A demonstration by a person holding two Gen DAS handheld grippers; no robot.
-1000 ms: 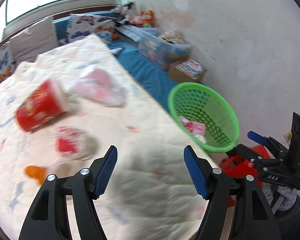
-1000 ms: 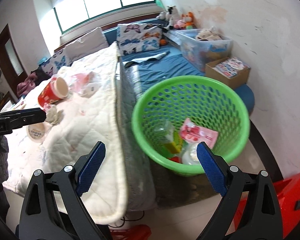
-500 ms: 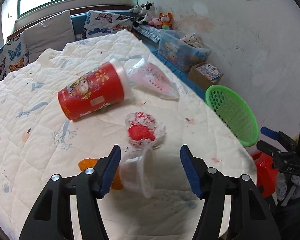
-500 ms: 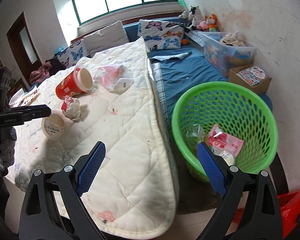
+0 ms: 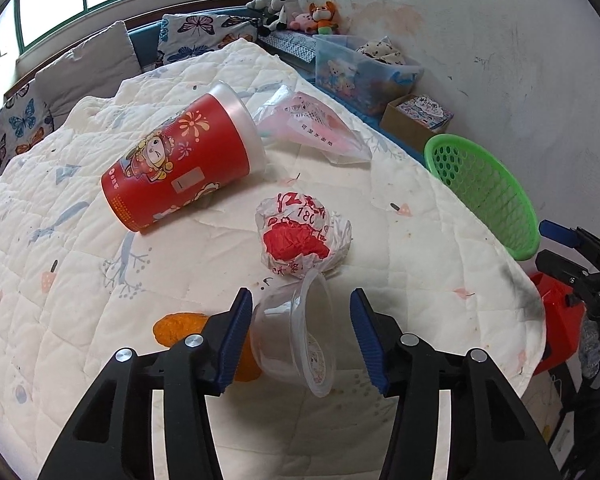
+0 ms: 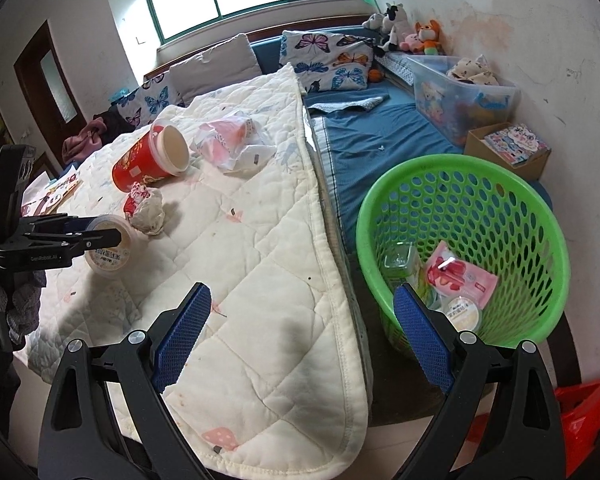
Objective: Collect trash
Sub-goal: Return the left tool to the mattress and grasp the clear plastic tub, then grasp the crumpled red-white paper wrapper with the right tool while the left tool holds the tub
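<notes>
step: grasp clear plastic cup (image 5: pixel 296 336) | place: on quilt (image 5: pixel 204 256), just before crumpled wrapper (image 5: pixel 302 240) | left gripper (image 5: pixel 302 336): jaws just closing round cup, right pad apart | right gripper (image 6: pixel 300 336): released, empty | tip: squeeze gently, thin wall may buckle

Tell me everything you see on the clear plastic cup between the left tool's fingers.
The clear plastic cup is small, thin and see-through, lying on its side on the white quilt, rim toward the right finger. Printed label shows near its rim. The left tool straddles it, jaws just closing; the left pad seems to touch, the right has a gap.
</notes>
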